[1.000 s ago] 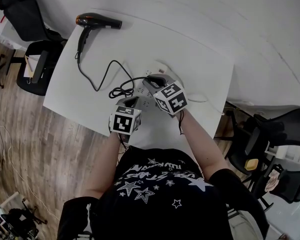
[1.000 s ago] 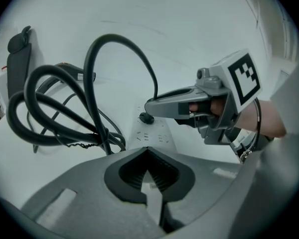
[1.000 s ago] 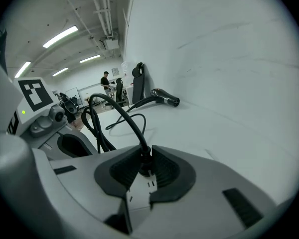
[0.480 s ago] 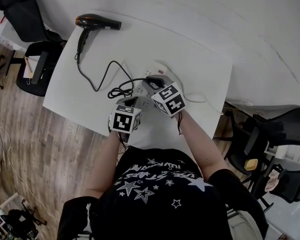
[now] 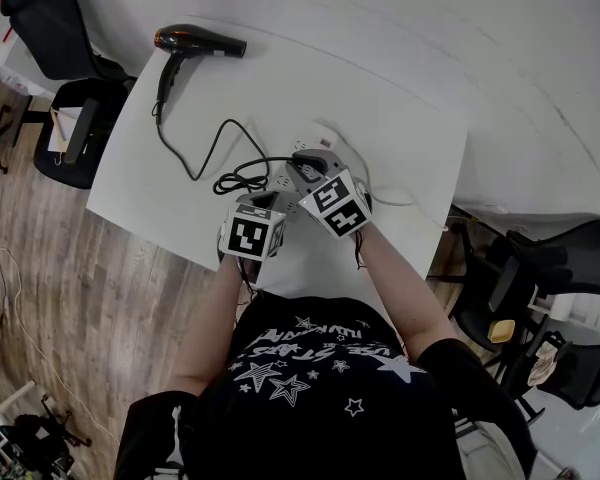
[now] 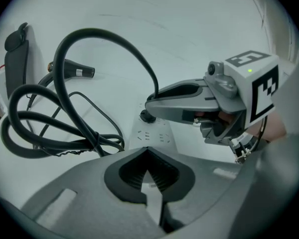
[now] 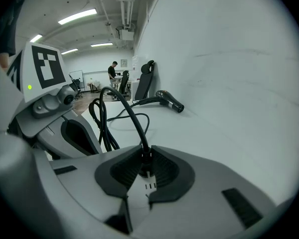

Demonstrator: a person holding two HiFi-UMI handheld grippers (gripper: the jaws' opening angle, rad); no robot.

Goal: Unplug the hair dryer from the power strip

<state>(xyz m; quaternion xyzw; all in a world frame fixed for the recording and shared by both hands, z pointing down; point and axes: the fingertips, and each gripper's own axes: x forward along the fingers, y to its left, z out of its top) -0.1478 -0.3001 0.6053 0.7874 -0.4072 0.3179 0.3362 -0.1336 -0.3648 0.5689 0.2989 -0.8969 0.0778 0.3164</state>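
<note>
White tabletop is filling most of the head view, with black office chairs standing on wood flooring beside it. The black hair dryer is lying at the far left corner, its cord looping to the white power strip near the front edge. The right gripper is clamping the black plug, which is sitting on the strip; its jaws have just been closing on it. The left gripper is gripping nothing, its jaw tips meeting over the strip's near end. Small print beside the sockets is showing too fine to read. Each gripper's cube is displaying black-and-white square markers.
</note>
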